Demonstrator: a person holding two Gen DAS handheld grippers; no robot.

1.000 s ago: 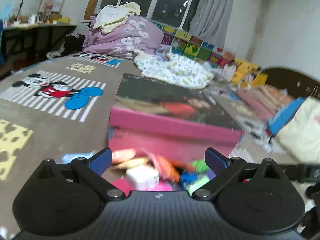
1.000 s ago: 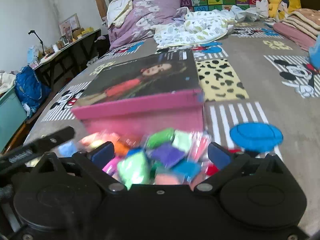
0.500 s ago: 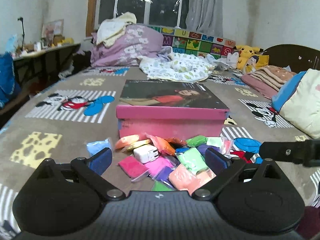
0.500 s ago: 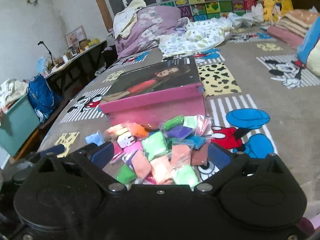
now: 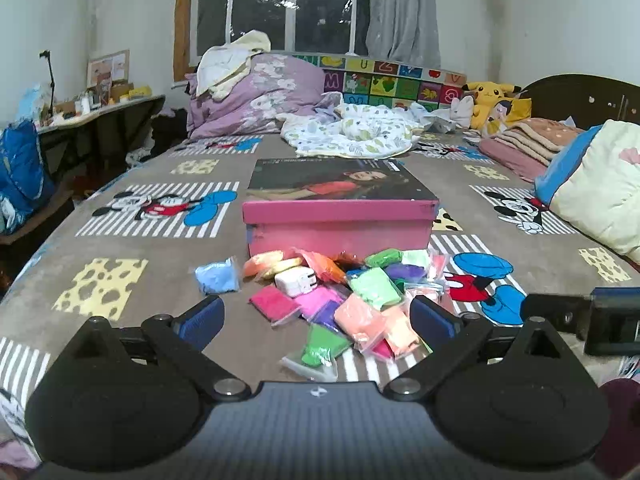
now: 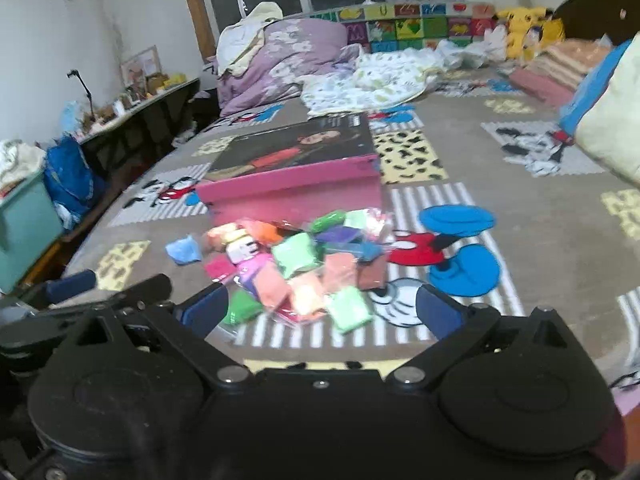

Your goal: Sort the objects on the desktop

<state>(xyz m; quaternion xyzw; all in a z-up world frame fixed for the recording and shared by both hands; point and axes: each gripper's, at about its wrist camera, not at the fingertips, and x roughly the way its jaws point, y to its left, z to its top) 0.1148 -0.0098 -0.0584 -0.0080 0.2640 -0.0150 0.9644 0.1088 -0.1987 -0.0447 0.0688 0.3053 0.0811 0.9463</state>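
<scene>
Both wrist views, start of sorting. I hold the left gripper (image 5: 316,312) and the right gripper (image 6: 320,312) side by side above a brown cartoon-printed blanket (image 5: 132,320), each with its blue-padded fingers spread wide and nothing between them.

The task's things lie straight ahead of both claws: a loose heap of small clear plastic sachets of coloured modelling clay (image 5: 360,300), resting on the blanket just in front of a closed pink cardboard box with a dark photo-printed lid (image 5: 340,224). The heap's long axis runs roughly away from me, from the near green sachet (image 5: 320,350) toward the box wall. A white plastic plug-in charger block (image 5: 296,280) sits on the heap's left half, and one pale blue clay sachet (image 5: 216,278) lies apart to the left.

In my judgement the left claw is nearer the stray blue sachet and the charger, while the right claw, whose arm shows at the right edge of the left view, is better placed for the heap's right flank (image 6: 348,312).

Count: one box, one charger, one separate blue sachet. The heaped sachets overlap too much for an exact count; I judge about twenty, with several greens, pinks, peaches and purples.
</scene>
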